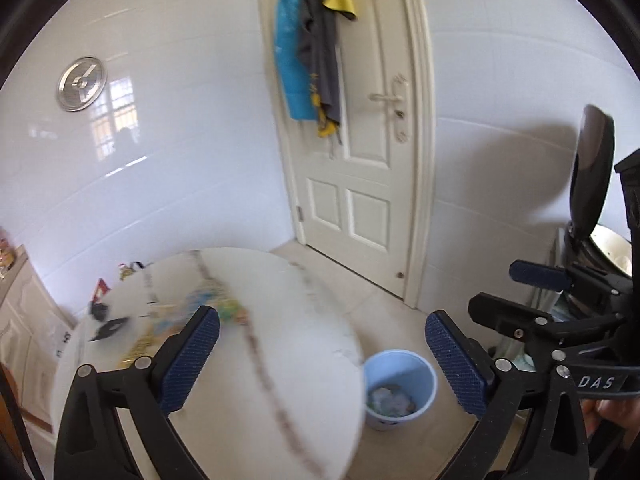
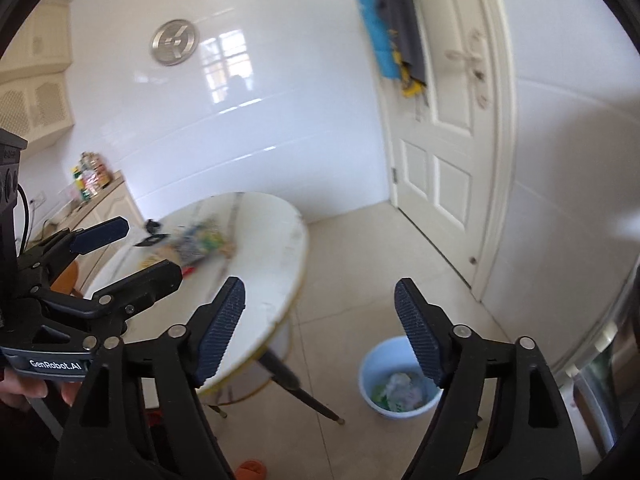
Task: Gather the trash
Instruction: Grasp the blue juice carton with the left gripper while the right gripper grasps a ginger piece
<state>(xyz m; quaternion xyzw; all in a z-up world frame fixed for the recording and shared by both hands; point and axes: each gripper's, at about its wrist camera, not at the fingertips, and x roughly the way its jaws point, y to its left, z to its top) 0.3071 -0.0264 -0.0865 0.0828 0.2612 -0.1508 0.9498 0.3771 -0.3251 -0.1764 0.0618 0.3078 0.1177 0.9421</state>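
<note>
A light blue bin [image 1: 424, 372] stands on the floor beside the round white table [image 1: 304, 344], with crumpled trash [image 1: 390, 398] inside it. Blurred colourful wrappers [image 1: 216, 312] and a black scrap [image 1: 108, 326] lie on the table top. My left gripper [image 1: 322, 356] hangs open and empty above the table's edge and the bin. From the right wrist, the bin [image 2: 376, 364] lies below my right gripper [image 2: 320, 332], which is open and empty. The wrappers [image 2: 200, 240] lie on the table [image 2: 272, 280] to its left. Each gripper shows in the other's view, the right [image 1: 516, 292] and the left [image 2: 140, 250].
A white door [image 1: 360, 200] with cloths hung on it stands behind. A black pedal bin [image 1: 592, 184] with its lid up is at the right. A cream cabinet [image 2: 108, 208] carrying bottles lines the left wall. Dark table legs [image 2: 304, 392] slant out toward the blue bin.
</note>
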